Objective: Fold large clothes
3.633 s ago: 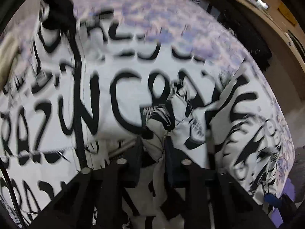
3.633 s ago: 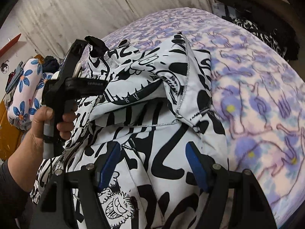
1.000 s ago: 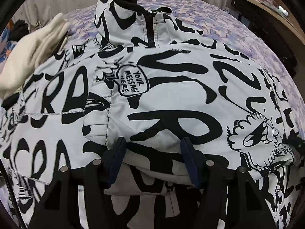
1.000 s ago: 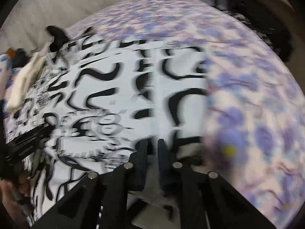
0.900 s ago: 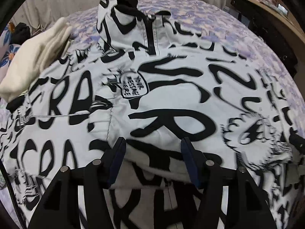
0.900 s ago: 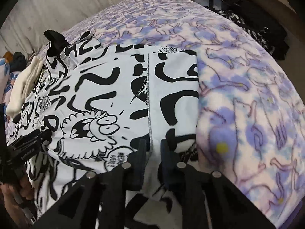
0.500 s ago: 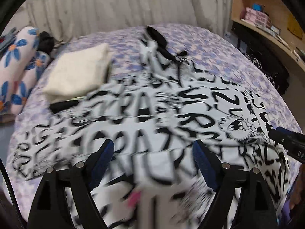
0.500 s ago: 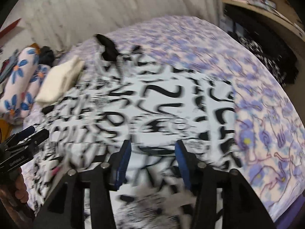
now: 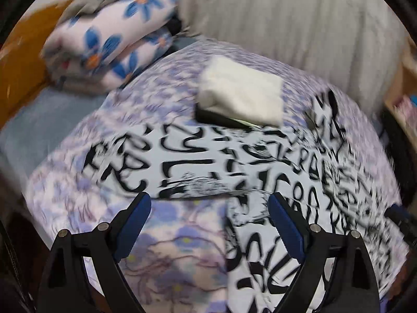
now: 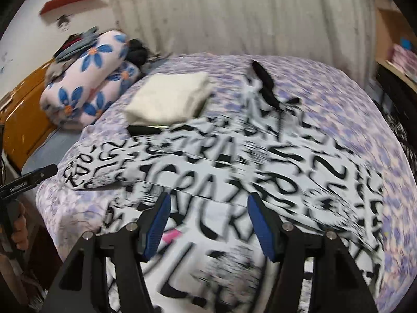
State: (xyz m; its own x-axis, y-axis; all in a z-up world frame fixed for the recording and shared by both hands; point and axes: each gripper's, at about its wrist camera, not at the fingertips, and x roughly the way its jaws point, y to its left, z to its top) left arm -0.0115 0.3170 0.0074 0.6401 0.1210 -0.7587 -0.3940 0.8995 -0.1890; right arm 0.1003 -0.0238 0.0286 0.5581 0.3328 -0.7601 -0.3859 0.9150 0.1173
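A large white garment with black graffiti lettering (image 10: 234, 167) lies spread on the bed; it also shows in the left wrist view (image 9: 273, 177). One sleeve (image 9: 161, 167) stretches out to the left. Its black collar (image 10: 263, 80) points to the far side. My left gripper (image 9: 208, 208) is open and empty, above the near edge of the sleeve. It also shows at the left edge of the right wrist view (image 10: 31, 177). My right gripper (image 10: 208, 208) is open and empty, above the garment's lower body. Both views are motion-blurred.
A folded cream cloth (image 9: 242, 96) lies on a dark item at the garment's far left shoulder. Rolled flowered bedding (image 10: 88, 78) is stacked at the far left by an orange headboard (image 10: 23, 120). A purple patterned blanket (image 9: 169, 255) covers the bed. Curtains hang behind; shelves stand at right.
Both grippers have let go of the garment, opened and pulled back and up. The left view has swung left toward the outstretched sleeve. The garment lies flat.
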